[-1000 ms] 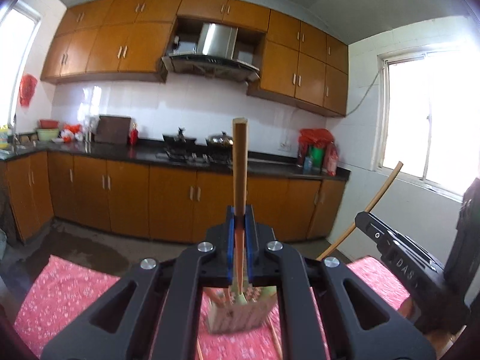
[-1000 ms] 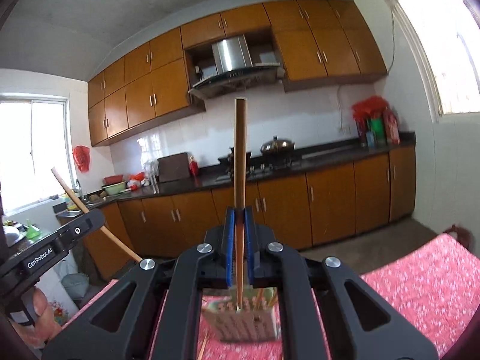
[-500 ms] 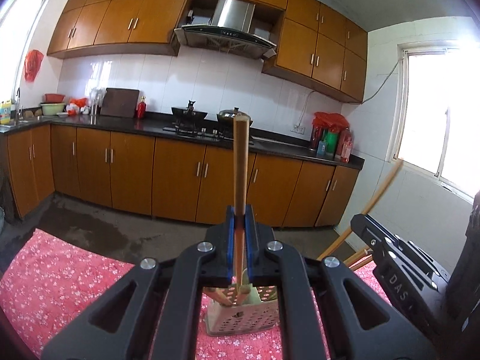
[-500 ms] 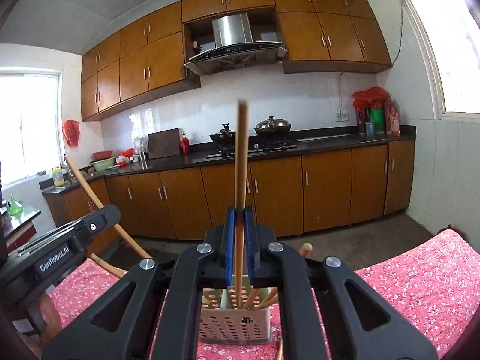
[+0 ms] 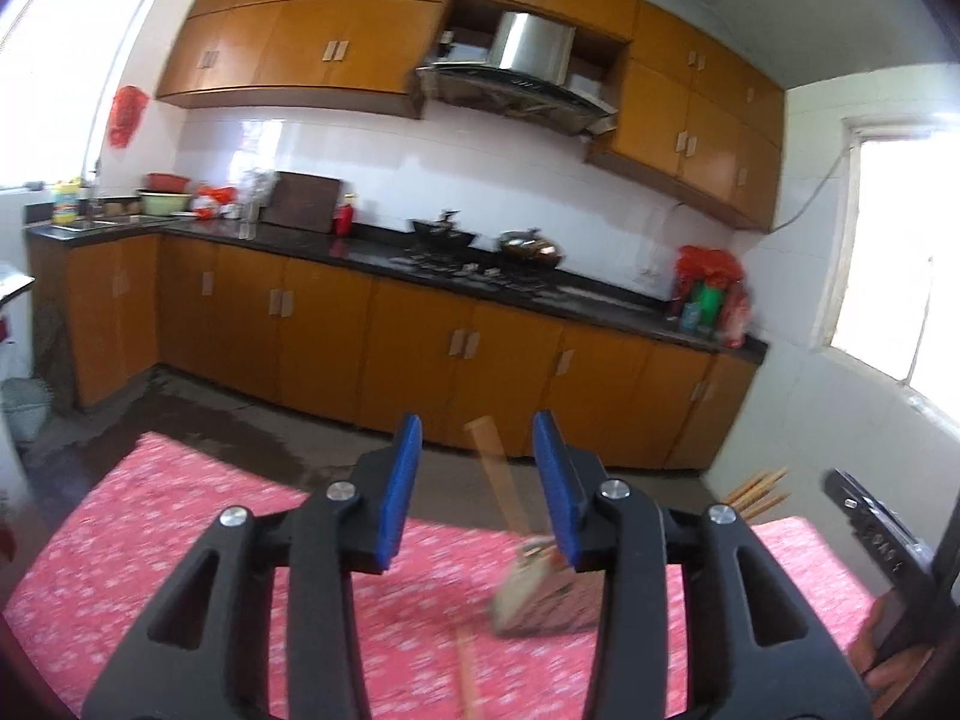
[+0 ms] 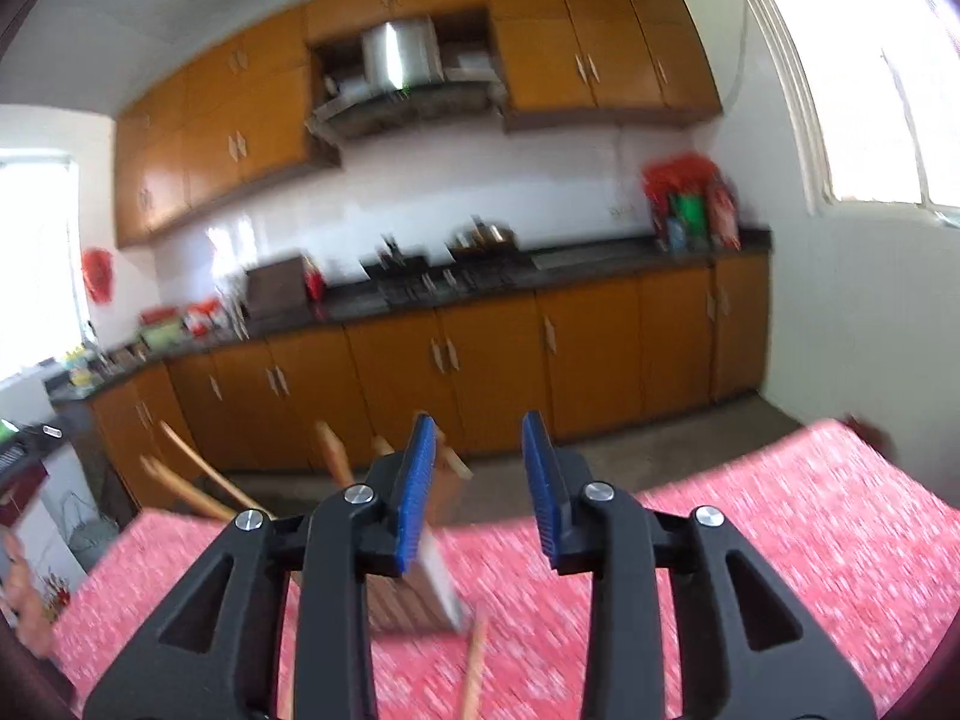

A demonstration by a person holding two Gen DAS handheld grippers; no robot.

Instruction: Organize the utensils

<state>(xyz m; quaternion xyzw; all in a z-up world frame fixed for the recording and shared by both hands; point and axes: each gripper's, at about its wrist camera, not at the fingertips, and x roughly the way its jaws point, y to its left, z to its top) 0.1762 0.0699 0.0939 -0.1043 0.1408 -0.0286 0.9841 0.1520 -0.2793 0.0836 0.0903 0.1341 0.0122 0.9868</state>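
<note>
Red floral tablecloth (image 5: pixel 180 540), orange kitchen cabinets (image 5: pixel 420 348)

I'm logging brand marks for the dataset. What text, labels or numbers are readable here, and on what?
No text can be read for certain.
White lettering on the side of the right gripper, seen from the left wrist view: blurred, unreadable.
Labels on the bottles: too small.
Label on the yellow container: too small.
</note>
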